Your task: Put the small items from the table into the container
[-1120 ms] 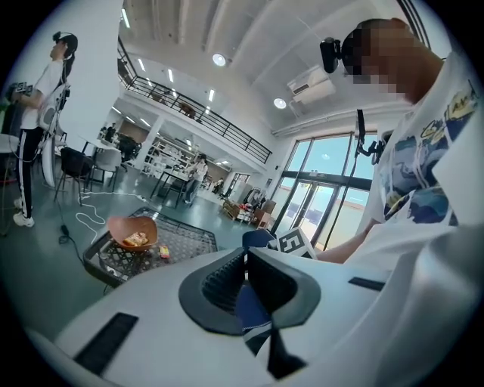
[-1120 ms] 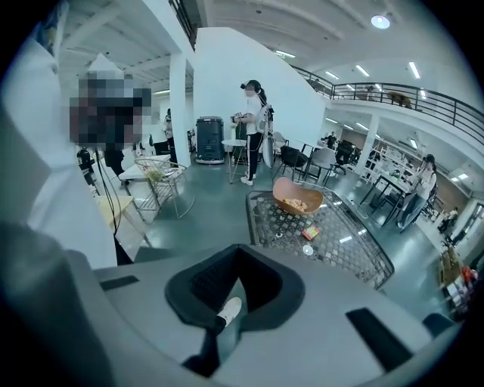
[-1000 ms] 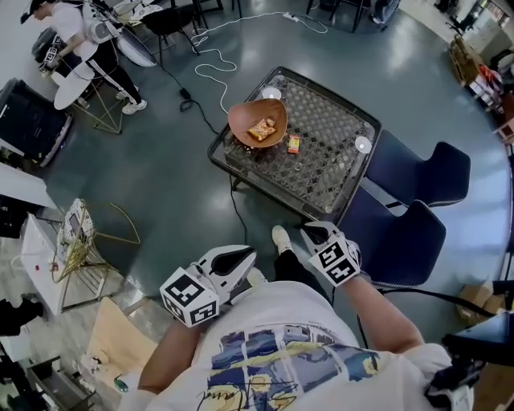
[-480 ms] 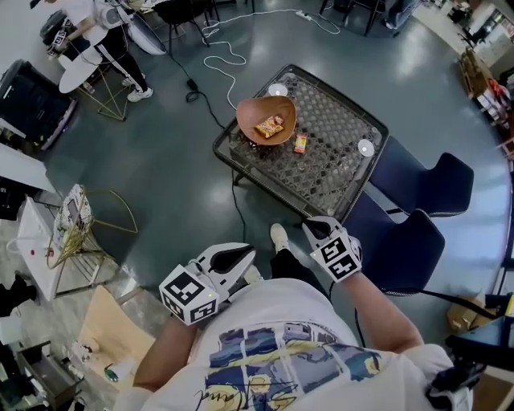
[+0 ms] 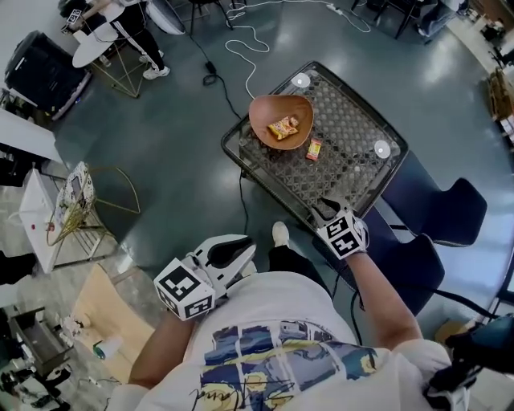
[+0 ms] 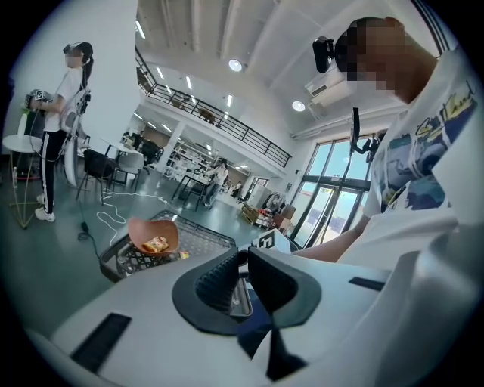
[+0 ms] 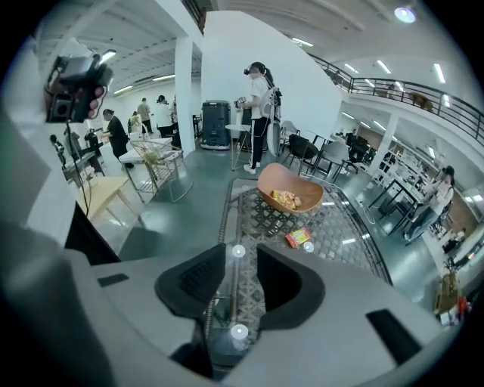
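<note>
An orange bowl (image 5: 281, 120) stands on the far left part of a lattice-topped glass table (image 5: 353, 172), with a snack packet (image 5: 283, 127) inside it. A small red packet (image 5: 314, 148) lies on the table just right of the bowl and shows ahead of the right jaws as the red packet (image 7: 298, 237). My right gripper (image 5: 325, 209) hangs over the table's near edge. Its jaws are opening, with nothing between them. My left gripper (image 5: 241, 246) stays back by the person's body, shut and empty. It points toward the bowl (image 6: 153, 234).
Two dark blue chairs (image 5: 438, 213) stand against the table's right side. A white cable (image 5: 241, 50) snakes over the floor beyond the table. A wire stand (image 5: 76, 229) and a black case (image 5: 42, 71) are at the left, and a person (image 5: 120, 20) stands at the far left.
The right gripper has moved forward and down to the table's near edge, and its jaws have parted. The left gripper has shifted a little. The table now sits closer in the head view.
</note>
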The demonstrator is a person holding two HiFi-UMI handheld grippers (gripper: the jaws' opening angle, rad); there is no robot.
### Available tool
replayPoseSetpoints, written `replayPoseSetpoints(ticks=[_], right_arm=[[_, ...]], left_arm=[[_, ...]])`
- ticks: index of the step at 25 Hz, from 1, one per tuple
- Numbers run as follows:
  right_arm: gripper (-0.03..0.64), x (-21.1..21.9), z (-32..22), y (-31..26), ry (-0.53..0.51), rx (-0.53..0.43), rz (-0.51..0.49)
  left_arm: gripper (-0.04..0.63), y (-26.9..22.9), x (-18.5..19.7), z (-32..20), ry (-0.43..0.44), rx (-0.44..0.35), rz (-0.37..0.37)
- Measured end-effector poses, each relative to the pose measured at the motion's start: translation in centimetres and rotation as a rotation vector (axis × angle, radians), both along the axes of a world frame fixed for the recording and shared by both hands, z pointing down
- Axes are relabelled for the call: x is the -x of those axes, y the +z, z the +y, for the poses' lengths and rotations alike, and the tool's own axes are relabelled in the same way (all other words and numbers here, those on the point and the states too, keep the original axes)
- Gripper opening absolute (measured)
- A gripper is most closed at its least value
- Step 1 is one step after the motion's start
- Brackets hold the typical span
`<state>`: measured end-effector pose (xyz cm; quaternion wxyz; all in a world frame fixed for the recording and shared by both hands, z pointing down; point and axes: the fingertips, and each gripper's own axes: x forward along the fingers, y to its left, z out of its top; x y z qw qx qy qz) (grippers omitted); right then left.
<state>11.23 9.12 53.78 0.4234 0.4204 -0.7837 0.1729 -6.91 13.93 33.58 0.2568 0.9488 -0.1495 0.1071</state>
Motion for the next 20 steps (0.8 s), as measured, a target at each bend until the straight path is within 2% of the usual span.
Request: replayPoseSetpoints(ticks=[3, 7, 13, 20], right_arm=[[0.15, -2.4, -3.5, 2.4, -0.036, 0.033, 0.028], [0.178, -5.2, -8.5, 6.6, -0.089, 0.08, 0.036], [0.215, -7.8, -15.6, 11.1, -0.148, 0.1, 0.048], [0.256, -8.4, -21.2, 15.5, -0.222, 0.117, 0.073]], left_arm=[[0.023, -0.3, -1.3, -2.5, -0.036, -0.012, -0.027], [0.023, 0.7, -3.4, -5.8, -0.077, -0.025, -0.104], [0.023, 1.7, -5.3, -9.0, -0.138, 0.038, -0.145], [0.023, 3.3, -5.6, -11.3, -0.191, 0.09, -0.177]])
